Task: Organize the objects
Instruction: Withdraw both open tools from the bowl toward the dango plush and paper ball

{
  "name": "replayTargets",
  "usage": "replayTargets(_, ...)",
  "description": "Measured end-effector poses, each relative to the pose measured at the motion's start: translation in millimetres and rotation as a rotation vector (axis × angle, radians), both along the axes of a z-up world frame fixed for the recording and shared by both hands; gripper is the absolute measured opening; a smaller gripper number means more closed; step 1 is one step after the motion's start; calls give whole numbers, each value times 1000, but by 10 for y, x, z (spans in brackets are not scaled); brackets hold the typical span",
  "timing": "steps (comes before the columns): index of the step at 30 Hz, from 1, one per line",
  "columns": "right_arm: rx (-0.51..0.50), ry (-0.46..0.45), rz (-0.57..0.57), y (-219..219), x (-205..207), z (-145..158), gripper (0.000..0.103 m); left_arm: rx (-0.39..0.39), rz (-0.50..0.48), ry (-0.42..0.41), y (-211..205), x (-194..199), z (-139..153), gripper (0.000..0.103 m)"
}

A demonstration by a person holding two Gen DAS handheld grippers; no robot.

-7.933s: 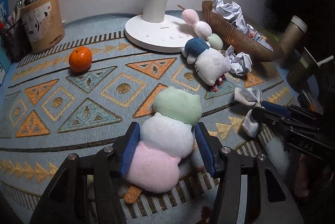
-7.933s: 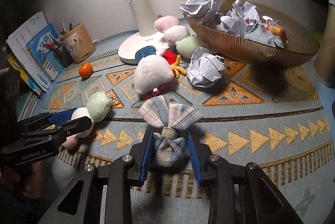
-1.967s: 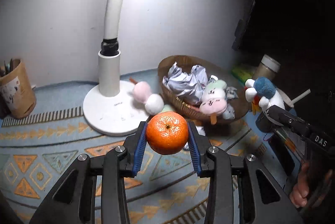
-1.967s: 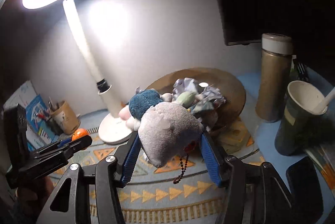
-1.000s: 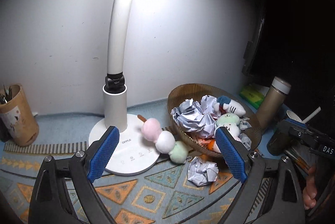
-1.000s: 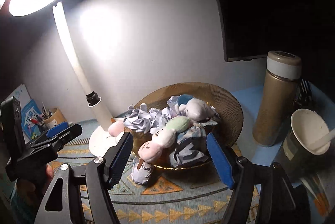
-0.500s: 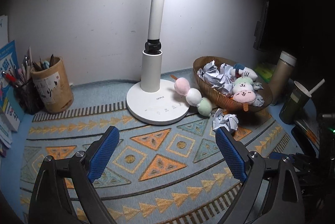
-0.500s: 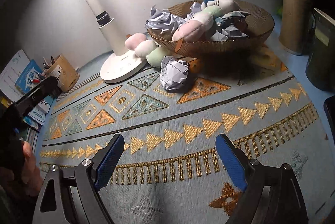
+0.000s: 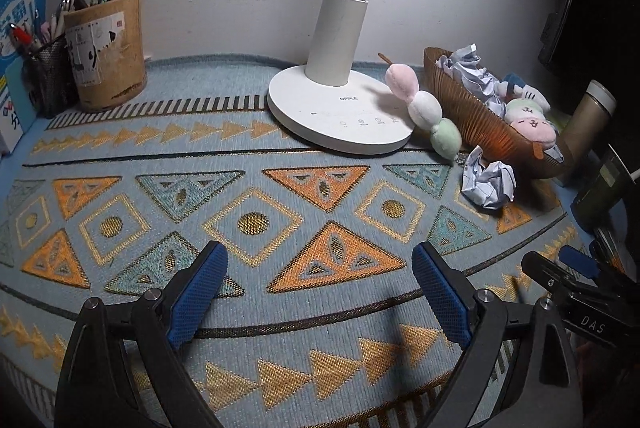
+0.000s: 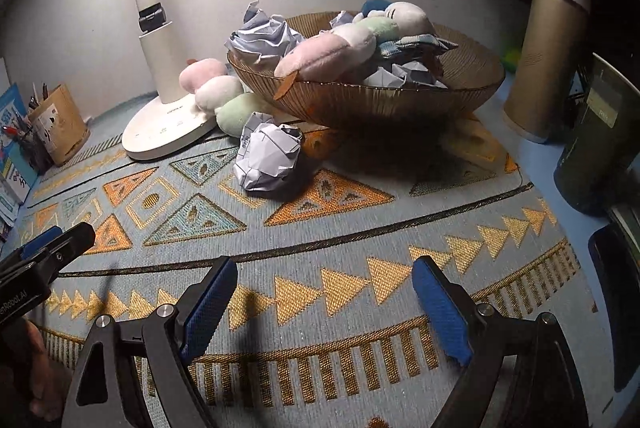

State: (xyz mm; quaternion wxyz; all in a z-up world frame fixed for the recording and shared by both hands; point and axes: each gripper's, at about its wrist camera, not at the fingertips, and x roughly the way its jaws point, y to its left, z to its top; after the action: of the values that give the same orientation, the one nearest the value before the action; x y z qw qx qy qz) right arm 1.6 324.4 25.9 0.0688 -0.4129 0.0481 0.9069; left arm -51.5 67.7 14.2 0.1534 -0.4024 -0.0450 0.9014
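Claws tilted down over mat [image 9: 320,188] | left claw [image 9: 320,292] wide, right claw [image 10: 324,308] wide (both empty)

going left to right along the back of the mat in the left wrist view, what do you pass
pen holder → lamp base → dango plush → basket → thermos

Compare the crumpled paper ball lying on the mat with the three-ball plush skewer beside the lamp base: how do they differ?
The paper ball is white, creased and angular; the plush skewer is smooth and pink, white and green. The paper ball is one lump; the skewer is three in a row. The skewer leans on the lamp base; the paper ball lies apart from it. Both remain outside the basket.
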Motion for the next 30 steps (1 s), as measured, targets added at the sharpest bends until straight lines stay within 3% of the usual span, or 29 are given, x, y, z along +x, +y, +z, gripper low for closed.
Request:
replayTargets(3, -6, -14, -15, 28, -14, -19, 88, 22, 0, 4, -23, 14, 2, 93)
replayTargets(8, 6, -10, -21, 15, -16, -15, 88, -11, -8, -1, 41, 18, -17, 93)
replayTargets(20, 30, 2, -18, -34, -22, -6, 88, -9, 1, 1, 20, 16, -5, 93)
replayTargets(23, -76, -6, -2, 51, -150, 15, 88, -21, -36, 23, 89, -36, 94, 93)
replayTargets(26, -192, -15, 10, 123, -361, 64, 88, -1, -67, 72, 219, -238, 412, 93)
replayTargets(28, -217, -10, 23, 113, -494, 91, 88, 43, -94, 90, 344, -447, 603, 94)
replayTargets(30, -193, -3, 31, 63, -606, 97, 88, 37, -133, 86, 552, -695, 656, 94)
